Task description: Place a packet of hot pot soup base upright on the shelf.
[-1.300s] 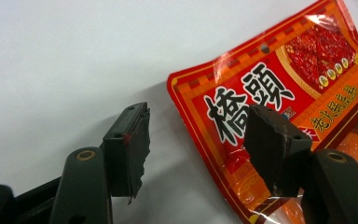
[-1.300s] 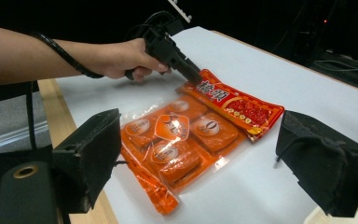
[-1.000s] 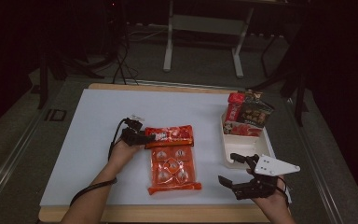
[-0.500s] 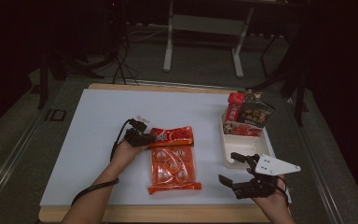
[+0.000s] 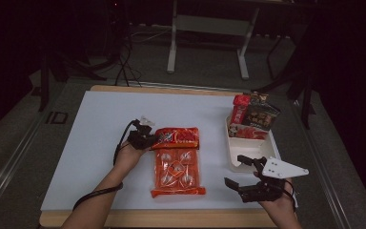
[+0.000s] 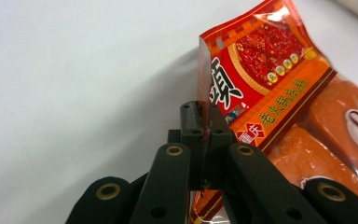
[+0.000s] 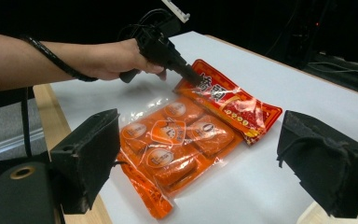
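An orange-red clear-fronted snack packet (image 5: 177,164) lies flat in the middle of the white table top. My left gripper (image 5: 150,140) has just been closing and is now shut on the packet's upper left corner. In the left gripper view the jaws (image 6: 204,126) pinch the sealed edge of the packet (image 6: 270,93), which is lifted slightly off the table. My right gripper (image 5: 234,170) stands open near the front right edge, apart from the packet. The right gripper view shows the packet (image 7: 186,140) beyond its spread jaws and the left gripper (image 7: 191,77) at the packet's far corner.
A white tray (image 5: 240,164) sits at the right, just beyond my right gripper, with several snack packs (image 5: 255,119) standing at its far end. The table's wooden front edge (image 5: 171,218) runs below both hands. A metal stand (image 5: 209,43) is on the floor behind the table.
The left gripper has shifted slightly right onto the packet's corner, closed on it, and raised it a little. The right gripper has stayed where it was.
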Demonstrator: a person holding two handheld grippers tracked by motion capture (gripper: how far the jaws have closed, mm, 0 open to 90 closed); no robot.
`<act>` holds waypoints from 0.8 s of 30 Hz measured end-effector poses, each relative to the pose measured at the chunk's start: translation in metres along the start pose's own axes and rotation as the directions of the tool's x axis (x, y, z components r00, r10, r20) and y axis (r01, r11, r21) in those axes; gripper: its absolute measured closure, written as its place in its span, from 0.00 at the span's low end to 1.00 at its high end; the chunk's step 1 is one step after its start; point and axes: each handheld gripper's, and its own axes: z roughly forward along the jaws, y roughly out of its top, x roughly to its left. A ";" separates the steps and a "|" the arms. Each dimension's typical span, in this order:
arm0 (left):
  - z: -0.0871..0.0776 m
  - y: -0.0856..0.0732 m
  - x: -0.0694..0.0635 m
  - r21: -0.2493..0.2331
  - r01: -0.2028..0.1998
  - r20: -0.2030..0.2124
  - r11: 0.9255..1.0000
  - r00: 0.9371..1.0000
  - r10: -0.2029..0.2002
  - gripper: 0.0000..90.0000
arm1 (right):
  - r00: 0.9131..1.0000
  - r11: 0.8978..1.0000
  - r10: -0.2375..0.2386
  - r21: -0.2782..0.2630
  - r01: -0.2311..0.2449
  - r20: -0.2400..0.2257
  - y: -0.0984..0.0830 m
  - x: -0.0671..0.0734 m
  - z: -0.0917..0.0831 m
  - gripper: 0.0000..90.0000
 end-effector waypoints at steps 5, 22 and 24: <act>-0.010 0.006 -0.005 -0.026 -0.025 0.000 0.999 1.000 0.025 1.00 | 1.000 1.000 0.000 -0.014 0.000 -0.011 0.000 -0.001 -0.002 0.12; -0.053 0.024 -0.025 -0.144 -0.092 0.024 0.985 0.995 0.097 1.00 | 0.996 0.999 -0.041 -0.024 0.043 0.083 0.000 -0.009 -0.004 0.19; -0.059 0.025 -0.029 -0.159 -0.103 0.030 0.982 0.994 0.109 1.00 | 0.996 0.999 -0.031 -0.038 0.035 0.089 0.001 -0.010 -0.006 0.19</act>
